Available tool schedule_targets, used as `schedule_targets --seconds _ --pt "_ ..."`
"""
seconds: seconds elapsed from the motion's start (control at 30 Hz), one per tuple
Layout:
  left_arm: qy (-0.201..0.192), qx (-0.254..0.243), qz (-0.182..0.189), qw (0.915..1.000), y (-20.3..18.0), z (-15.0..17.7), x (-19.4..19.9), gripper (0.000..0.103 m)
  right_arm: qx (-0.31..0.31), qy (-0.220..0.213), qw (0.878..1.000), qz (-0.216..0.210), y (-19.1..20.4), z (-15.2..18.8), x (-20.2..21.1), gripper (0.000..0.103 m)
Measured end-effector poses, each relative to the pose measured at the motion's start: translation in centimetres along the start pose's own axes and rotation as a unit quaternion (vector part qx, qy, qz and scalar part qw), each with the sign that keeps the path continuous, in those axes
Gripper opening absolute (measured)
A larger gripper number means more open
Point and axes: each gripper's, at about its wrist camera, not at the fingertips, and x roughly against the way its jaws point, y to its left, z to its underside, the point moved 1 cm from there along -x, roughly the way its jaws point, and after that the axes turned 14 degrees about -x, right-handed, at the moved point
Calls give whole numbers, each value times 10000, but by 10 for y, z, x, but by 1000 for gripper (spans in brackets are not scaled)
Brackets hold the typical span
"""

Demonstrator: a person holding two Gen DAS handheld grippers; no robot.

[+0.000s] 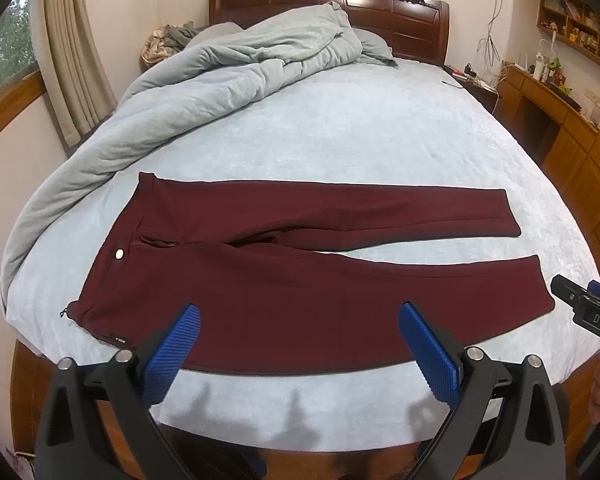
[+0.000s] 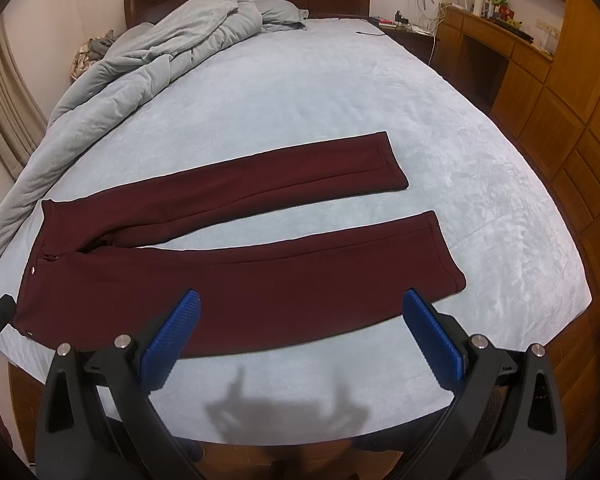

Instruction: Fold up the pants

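Dark red pants (image 1: 300,280) lie flat on the bed, waistband to the left, both legs spread apart and pointing right. They also show in the right wrist view (image 2: 240,272). My left gripper (image 1: 300,316) is open and empty, held above the near leg close to the front bed edge. My right gripper (image 2: 302,304) is open and empty, held above the near leg toward its cuff (image 2: 444,248). The right gripper's body shows at the right edge of the left wrist view (image 1: 584,308).
The bed (image 1: 360,132) has a pale blue sheet. A bunched grey duvet (image 1: 204,72) lies along the far left. A wooden headboard (image 1: 400,8) stands at the back. A wooden desk and cabinets (image 2: 540,64) line the right side.
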Motion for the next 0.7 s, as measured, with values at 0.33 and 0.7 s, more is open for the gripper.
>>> schedule_targets --seconds 0.33,0.7 --pt "-13 -3 -14 10000 0 1 2 99 -6 2 10000 -7 0 0 0 100" --pt "-10 -1 -9 10000 0 0 2 99 -10 0 10000 -1 0 0 0 100"
